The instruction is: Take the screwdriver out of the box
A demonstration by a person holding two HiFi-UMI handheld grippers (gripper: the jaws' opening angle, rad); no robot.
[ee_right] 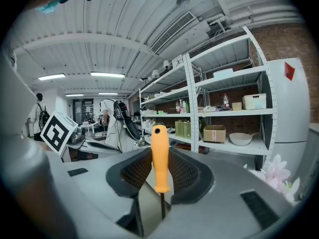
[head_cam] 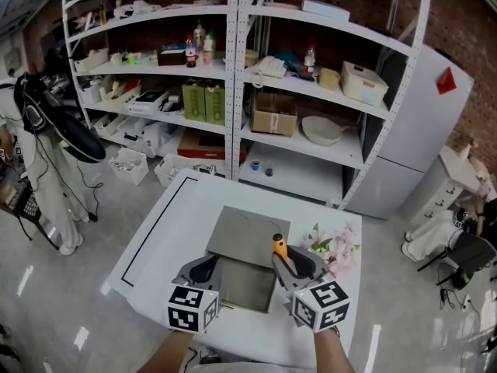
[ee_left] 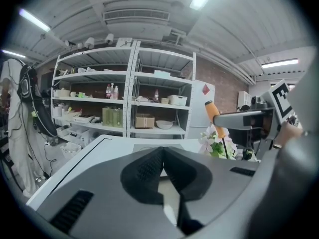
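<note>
An orange-handled screwdriver (ee_right: 160, 158) stands upright between the pads of my right gripper (ee_right: 160, 156), handle up and thin shaft pointing down. In the head view the screwdriver (head_cam: 278, 246) sits in the right gripper (head_cam: 289, 264) above the right edge of the flat grey box (head_cam: 247, 286), whose lid (head_cam: 245, 231) lies open on the far side. My left gripper (head_cam: 203, 270) hovers at the box's left edge. Its jaws meet at the tips (ee_left: 162, 156) with nothing between them. From the left gripper view, the screwdriver (ee_left: 214, 117) shows at the right.
The box lies on a white table (head_cam: 167, 231) with a black line near its left border. Pink flowers (head_cam: 335, 245) lie right of the box. Loaded white shelves (head_cam: 233, 92) stand beyond the table, a white cabinet (head_cam: 423, 130) to the right, white clothing (head_cam: 46, 177) at far left.
</note>
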